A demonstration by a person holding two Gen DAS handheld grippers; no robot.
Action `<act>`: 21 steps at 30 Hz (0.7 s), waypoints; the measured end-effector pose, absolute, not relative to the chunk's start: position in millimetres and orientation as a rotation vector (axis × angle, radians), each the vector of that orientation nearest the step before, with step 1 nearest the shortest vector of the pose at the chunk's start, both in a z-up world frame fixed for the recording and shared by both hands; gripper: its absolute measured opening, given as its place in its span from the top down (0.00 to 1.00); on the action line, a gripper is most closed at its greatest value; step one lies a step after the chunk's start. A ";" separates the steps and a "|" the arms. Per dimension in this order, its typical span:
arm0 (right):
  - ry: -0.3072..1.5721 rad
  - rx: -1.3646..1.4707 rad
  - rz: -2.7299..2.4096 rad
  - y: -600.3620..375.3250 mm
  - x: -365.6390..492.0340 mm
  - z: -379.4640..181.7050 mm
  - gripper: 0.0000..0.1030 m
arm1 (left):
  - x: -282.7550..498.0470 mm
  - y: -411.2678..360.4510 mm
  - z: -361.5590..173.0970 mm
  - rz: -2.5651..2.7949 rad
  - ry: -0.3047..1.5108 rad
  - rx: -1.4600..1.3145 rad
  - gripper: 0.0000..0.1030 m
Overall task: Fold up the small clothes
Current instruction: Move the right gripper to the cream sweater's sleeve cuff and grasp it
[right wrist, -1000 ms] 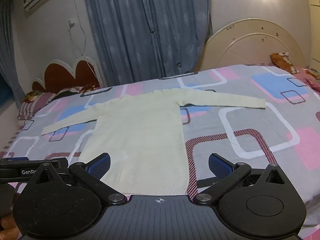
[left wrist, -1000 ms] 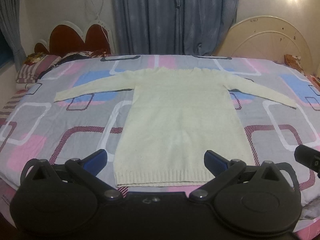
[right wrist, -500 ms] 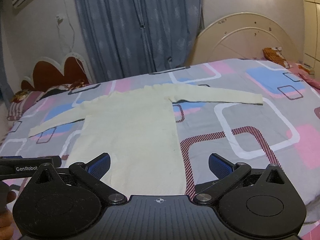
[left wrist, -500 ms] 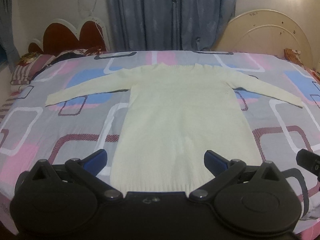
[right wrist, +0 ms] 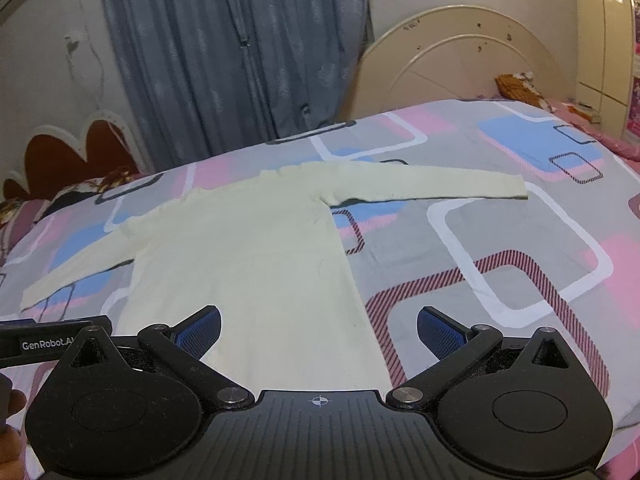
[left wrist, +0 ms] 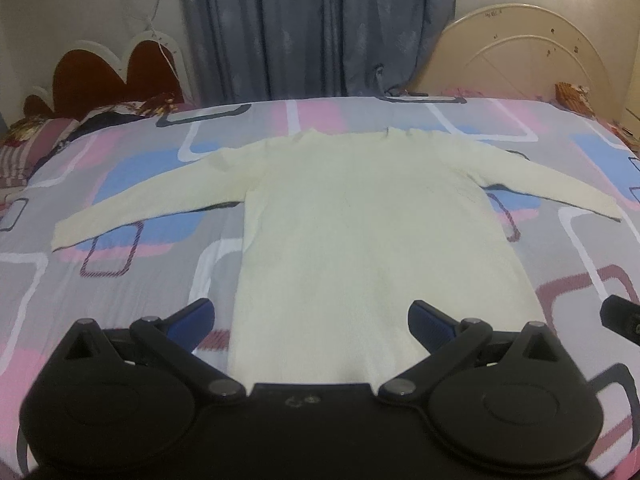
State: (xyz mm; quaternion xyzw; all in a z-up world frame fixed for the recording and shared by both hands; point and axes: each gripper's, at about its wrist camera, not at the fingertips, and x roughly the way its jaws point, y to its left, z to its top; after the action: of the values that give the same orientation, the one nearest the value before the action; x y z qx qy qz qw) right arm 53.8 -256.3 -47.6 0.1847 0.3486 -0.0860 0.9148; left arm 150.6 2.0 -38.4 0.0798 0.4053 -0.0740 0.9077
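Across the middle of the left wrist view, a pale cream long-sleeved knitted sweater (left wrist: 368, 240) is seen, laid flat on a bed cover of grey cloth with pink, blue and white rounded squares (left wrist: 132, 292). Its neck is turned to the upper part of the frame and its hem is hidden behind the black body of the left gripper (left wrist: 310, 320) at the bottom. Both sleeves are spread out, one to the left edge and one to the right edge. The blue-padded fingers of this gripper are held wide apart and nothing is grasped between them. At the right edge a small black part of the other tool is noticed.

Lower in the right wrist view, the right gripper (right wrist: 318, 330) is shown released too, with its jaws spread and empty. The sweater lies in the centre and left of the frame, and its right sleeve (right wrist: 432, 184) is stretched toward the upper right.

The knit is judged to be soft, light and limp, so no shape will be kept when it is lifted, and it may stretch or sag. It is not fragile, and the padded fingers should not slip on it much. A hold is probably best taken at the cuff of a sleeve or at a corner of the hem, where a thin edge can be pinched without the cover being caught.
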 end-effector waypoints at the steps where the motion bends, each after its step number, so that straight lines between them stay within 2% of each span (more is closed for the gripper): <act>1: 0.718 0.377 -0.189 -254.7 60.1 -48.0 0.00 | 157.2 3.7 -39.4 -0.155 0.839 0.163 0.00; 12: 0.701 0.346 -0.269 -256.9 103.0 -60.5 0.00 | 220.2 6.1 -60.4 -0.164 0.867 0.162 0.00; 21: 0.695 0.360 -0.282 -310.6 142.5 -84.7 0.00 | 253.0 -12.0 -73.2 -0.141 0.860 0.126 0.00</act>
State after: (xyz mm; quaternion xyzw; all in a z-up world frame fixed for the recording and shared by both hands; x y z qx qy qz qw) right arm 142.5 -310.6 -84.7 0.1746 0.3375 -0.1369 0.9148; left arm 253.0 -12.0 -73.2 0.0609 0.4161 -0.0684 0.9047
